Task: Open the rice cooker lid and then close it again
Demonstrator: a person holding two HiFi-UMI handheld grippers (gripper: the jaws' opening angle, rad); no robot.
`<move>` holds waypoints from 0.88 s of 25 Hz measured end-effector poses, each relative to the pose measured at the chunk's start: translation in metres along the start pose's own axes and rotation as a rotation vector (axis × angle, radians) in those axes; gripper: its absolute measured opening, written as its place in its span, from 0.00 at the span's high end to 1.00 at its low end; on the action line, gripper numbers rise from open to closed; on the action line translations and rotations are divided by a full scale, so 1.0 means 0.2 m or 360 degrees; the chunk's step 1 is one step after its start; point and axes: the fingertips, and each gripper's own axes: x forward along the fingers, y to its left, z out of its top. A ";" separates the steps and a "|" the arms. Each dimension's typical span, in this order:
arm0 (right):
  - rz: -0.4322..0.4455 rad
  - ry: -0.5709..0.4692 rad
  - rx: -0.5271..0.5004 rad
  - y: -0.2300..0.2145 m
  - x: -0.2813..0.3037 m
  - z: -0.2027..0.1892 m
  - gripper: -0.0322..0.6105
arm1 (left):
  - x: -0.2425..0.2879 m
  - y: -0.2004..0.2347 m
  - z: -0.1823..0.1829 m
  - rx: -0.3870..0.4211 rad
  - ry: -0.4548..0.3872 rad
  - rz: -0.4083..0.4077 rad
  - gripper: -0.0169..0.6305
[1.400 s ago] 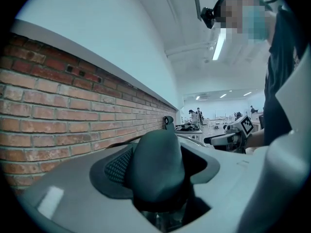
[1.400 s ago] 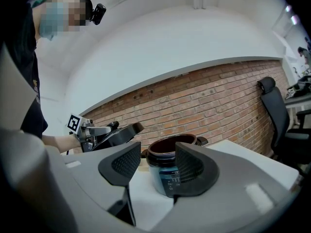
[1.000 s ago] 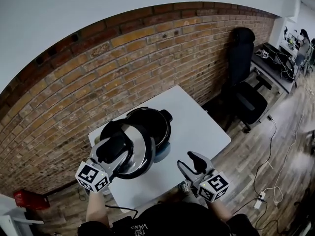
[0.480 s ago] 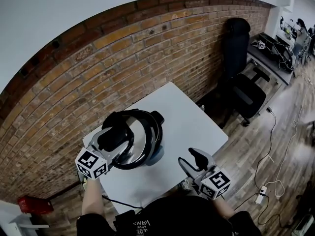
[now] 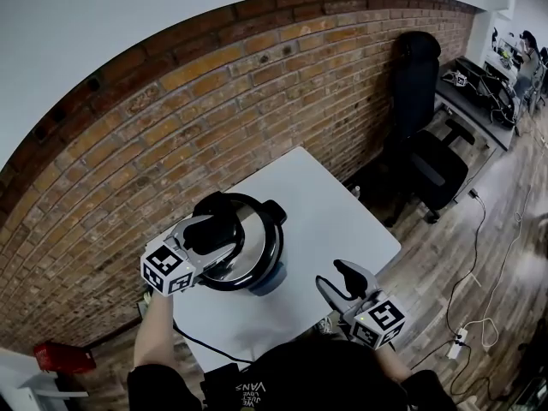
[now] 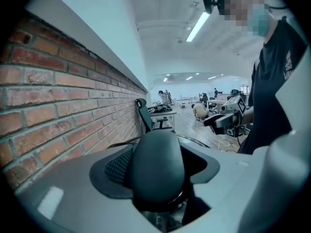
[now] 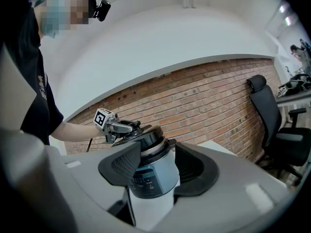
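The rice cooker [image 5: 271, 277] stands at the white table's [image 5: 334, 204] left side, its pale blue body [image 7: 150, 178] topped by a steel lid [image 5: 244, 251]. That lid lies nearly flat over the pot; I cannot tell whether it is fully seated. My left gripper [image 5: 224, 231] is shut on the lid's black handle [image 6: 153, 154], which fills the space between its jaws. The right gripper [image 5: 336, 278] hovers over the table's front edge, open and empty, pointing level at the cooker. In the right gripper view, the left gripper [image 7: 121, 126] sits on top of the lid [image 7: 146, 137].
A brick wall [image 5: 214, 110] runs close behind the table. A black office chair [image 5: 432, 169] and a cluttered desk [image 5: 479, 101] stand to the right. Cables [image 5: 462, 332] trail over the wooden floor, and a red box [image 5: 60, 358] lies at the lower left.
The lid has swung down from a tilted, open position to nearly flat on the pot, carried by the left gripper. The right gripper has shifted slightly.
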 end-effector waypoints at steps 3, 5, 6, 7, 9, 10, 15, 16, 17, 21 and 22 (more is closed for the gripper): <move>-0.0004 -0.0006 0.0010 -0.02 0.01 0.00 0.62 | 0.05 0.01 -0.04 0.0029 0.0072 -0.0035 0.51; -0.0004 -0.0021 0.0036 -0.04 0.01 0.01 0.62 | 0.08 0.02 -0.07 0.0045 0.0110 -0.0049 0.51; -0.0010 -0.0021 0.0040 -0.05 0.00 0.00 0.62 | 0.09 0.03 -0.07 0.0047 0.0115 -0.0058 0.51; -0.0020 -0.0015 0.0034 -0.06 0.00 0.00 0.62 | 0.10 0.03 -0.07 0.0044 0.0114 -0.0067 0.51; -0.0040 -0.0001 0.0015 -0.09 -0.01 0.00 0.62 | 0.10 0.04 -0.06 0.0035 0.0109 -0.0086 0.51; -0.0048 -0.0002 0.0017 -0.10 -0.01 0.00 0.62 | 0.10 0.04 -0.06 0.0030 0.0111 -0.0097 0.51; -0.0064 -0.0005 0.0022 -0.12 -0.01 -0.01 0.62 | 0.12 0.05 -0.07 0.0015 0.0127 -0.0156 0.51; -0.0063 -0.0002 0.0024 -0.12 -0.01 -0.01 0.62 | 0.13 0.04 -0.08 0.0030 0.0141 -0.0168 0.51; -0.0063 0.0001 0.0025 -0.12 -0.01 -0.01 0.62 | 0.14 0.04 -0.09 0.0049 0.0157 -0.0181 0.51; -0.0060 0.0010 0.0019 -0.11 0.00 -0.02 0.62 | 0.15 0.02 -0.09 0.0097 0.0173 -0.0237 0.51; -0.0060 0.0016 0.0022 -0.10 0.00 -0.02 0.62 | 0.15 0.02 -0.09 0.0099 0.0168 -0.0252 0.51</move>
